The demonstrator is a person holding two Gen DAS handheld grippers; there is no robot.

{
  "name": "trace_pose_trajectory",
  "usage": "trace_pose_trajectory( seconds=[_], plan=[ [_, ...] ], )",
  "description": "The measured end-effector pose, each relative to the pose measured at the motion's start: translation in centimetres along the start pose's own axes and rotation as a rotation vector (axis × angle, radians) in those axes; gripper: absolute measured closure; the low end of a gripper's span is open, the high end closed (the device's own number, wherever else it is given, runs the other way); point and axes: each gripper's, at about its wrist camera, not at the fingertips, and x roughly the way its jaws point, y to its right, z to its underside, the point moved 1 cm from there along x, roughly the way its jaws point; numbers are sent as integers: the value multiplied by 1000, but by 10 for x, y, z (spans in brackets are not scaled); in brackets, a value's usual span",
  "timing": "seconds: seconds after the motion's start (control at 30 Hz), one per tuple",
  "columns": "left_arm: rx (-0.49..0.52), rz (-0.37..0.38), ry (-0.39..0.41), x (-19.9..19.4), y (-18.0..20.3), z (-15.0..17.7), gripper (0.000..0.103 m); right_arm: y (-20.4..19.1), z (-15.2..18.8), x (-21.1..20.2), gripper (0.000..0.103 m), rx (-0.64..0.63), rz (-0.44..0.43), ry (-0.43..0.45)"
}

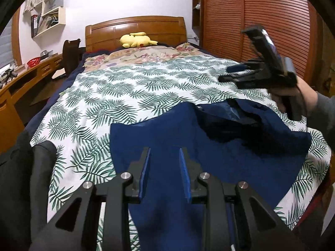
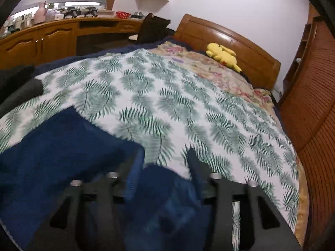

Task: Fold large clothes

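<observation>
Left wrist view first: our left gripper (image 1: pixel 165 156) hangs low over the near end of the navy garment (image 1: pixel 167 138), which lies on the leaf-print bedspread (image 1: pixel 117 87) at the foot of the bed, far from the yellow plush (image 1: pixel 136 39) at the headboard. The jaws stand a little apart with cloth showing between them, but we cannot tell whether the pads actually press on it. We reckon it sits there to anchor the near edge while the other side is worked. The side of the garment toward the wardrobe is bunched and rumpled, not yet flat. Above that bunch the right gripper (image 1: pixel 228 73) is up in the air, carried by the person's hand (image 1: pixel 293 92), clear of the cloth.

Right wrist view now: blurred, so we are on the move. The right gripper (image 2: pixel 165 156) has its jaws spread with nothing pinched; the garment (image 2: pixel 62 146) lies below them, well short of the plush (image 2: pixel 224 56). Spread and lifted like that, it looks ready for a fresh grab on the crumpled side, we'd say.
</observation>
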Motion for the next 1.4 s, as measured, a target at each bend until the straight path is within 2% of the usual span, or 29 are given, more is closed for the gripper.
trace_pose_trajectory(
  seconds=[0.2, 0.4, 0.63, 0.67, 0.7, 0.73, 0.8, 0.87, 0.93, 0.97, 1.0, 1.1, 1.2, 1.23, 1.3, 1.33, 1.37, 1.4],
  plan=[
    [20, 15, -8, 5, 14, -1, 78, 35, 53, -13, 52, 25, 7, -133],
    [26, 40, -31, 14, 27, 0, 78, 67, 91, 2, 52, 96, 36, -217],
    [54, 57, -78, 29, 44, 4, 78, 101, 129, 40, 53, 228, 16, -327],
    [56, 60, -82, 31, 45, 5, 78, 104, 133, 44, 76, 240, 10, -331],
    [60, 59, -92, 33, 47, 5, 78, 103, 133, 45, 95, 230, 17, -321],
    [65, 60, -94, 34, 49, 6, 78, 102, 133, 44, 102, 216, 26, -308],
    [67, 61, -97, 36, 51, 6, 78, 105, 130, 34, 102, 244, 4, -248],
    [67, 61, -98, 36, 51, 6, 78, 112, 124, 19, 103, 260, 49, -175],
    [63, 60, -97, 36, 51, 5, 78, 130, 121, 4, 103, 311, 131, -116],
    [62, 59, -97, 36, 51, 4, 78, 139, 123, 2, 103, 336, 186, -119],
    [60, 60, -93, 36, 51, 4, 78, 154, 127, 1, 103, 378, 276, -148],
    [61, 58, -92, 35, 51, 3, 78, 188, 145, 9, 103, 462, 379, -241],
    [61, 53, -93, 35, 49, 4, 78, 198, 154, 3, 103, 507, 361, -231],
    [60, 53, -90, 34, 48, 3, 78, 195, 152, -1, 103, 516, 300, -198],
    [54, 50, -88, 33, 46, 3, 78, 181, 145, -4, 98, 480, 264, -190],
    [50, 50, -85, 33, 45, 2, 78, 175, 142, -2, 81, 467, 244, -189],
    [48, 49, -83, 33, 44, 2, 78, 170, 139, 1, 56, 458, 215, -190],
    [46, 48, -82, 32, 44, 2, 78, 164, 135, 4, 46, 450, 197, -193]
  ],
)
